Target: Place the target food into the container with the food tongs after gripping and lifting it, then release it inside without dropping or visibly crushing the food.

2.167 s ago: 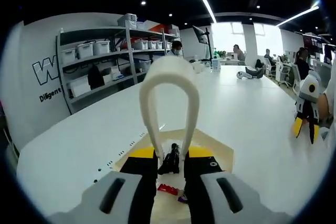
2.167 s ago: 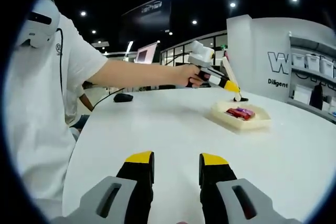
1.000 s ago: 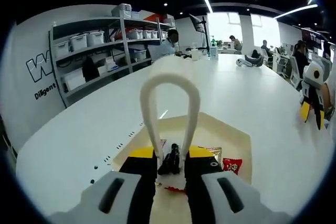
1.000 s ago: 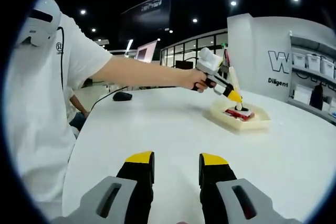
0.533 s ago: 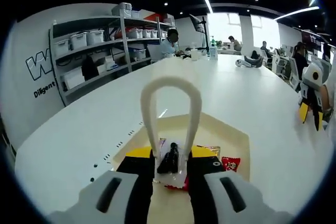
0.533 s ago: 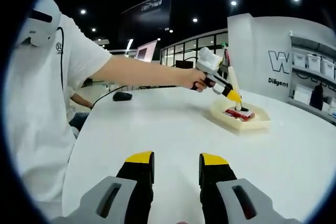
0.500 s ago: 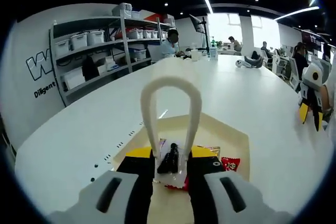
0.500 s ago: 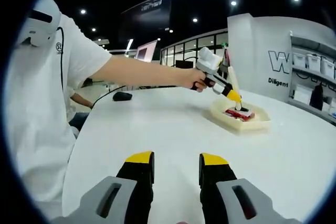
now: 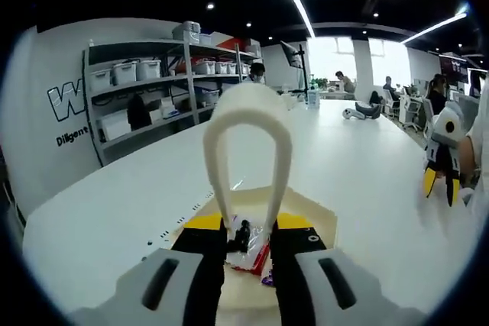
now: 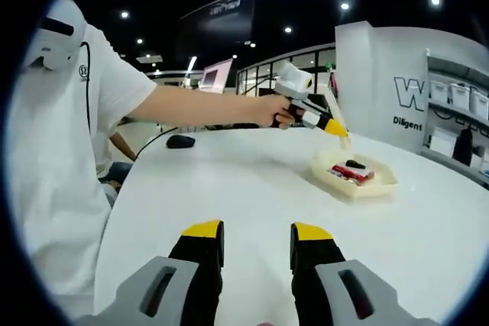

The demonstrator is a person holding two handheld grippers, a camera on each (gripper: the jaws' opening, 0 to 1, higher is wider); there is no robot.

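Observation:
My left gripper [image 9: 248,223] is shut on white food tongs [image 9: 248,112], whose loop rises ahead of the jaws. Below the tongs' tips lies a small dark food piece [image 9: 241,233] among wrapped snacks in a cream tray [image 9: 313,211]. In the right gripper view the left gripper [image 10: 334,129] hangs a little above the tray [image 10: 355,185]. The dark piece [image 10: 354,164] rests there beside a red wrapper [image 10: 348,174], apart from the tongs. My right gripper [image 10: 256,228] stands open over the white table, with nothing between its fingers. It also shows at the right edge [image 9: 439,181].
A person's arm [image 10: 199,104] reaches across the white table [image 10: 252,188] to the left gripper. A black mouse [image 10: 181,141] lies at the far side. Shelves with bins [image 9: 145,97] stand along the wall beyond the table's edge.
The left gripper has risen off the tray with the tongs. The dark piece, which was at the tongs' tips, now lies in the tray. The right gripper has stayed put.

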